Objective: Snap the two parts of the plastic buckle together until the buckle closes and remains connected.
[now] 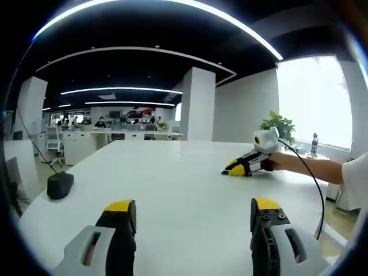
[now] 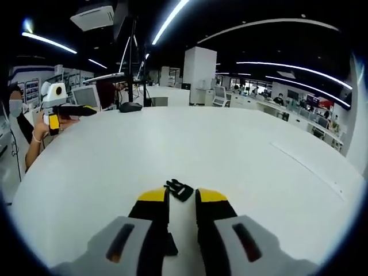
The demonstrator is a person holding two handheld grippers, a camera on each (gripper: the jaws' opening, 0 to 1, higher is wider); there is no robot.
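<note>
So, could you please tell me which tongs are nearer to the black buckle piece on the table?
Right. The right tongs sit at the black buckle piece, which lies just past their yellow tips. The left tongs are held open over bare white table, far off.

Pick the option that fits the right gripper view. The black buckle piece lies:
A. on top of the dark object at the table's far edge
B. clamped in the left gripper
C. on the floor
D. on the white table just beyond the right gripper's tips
D: the buckle piece lies on the table just past the yellow tips of the right gripper, whose jaws stand close together beside it.
</note>
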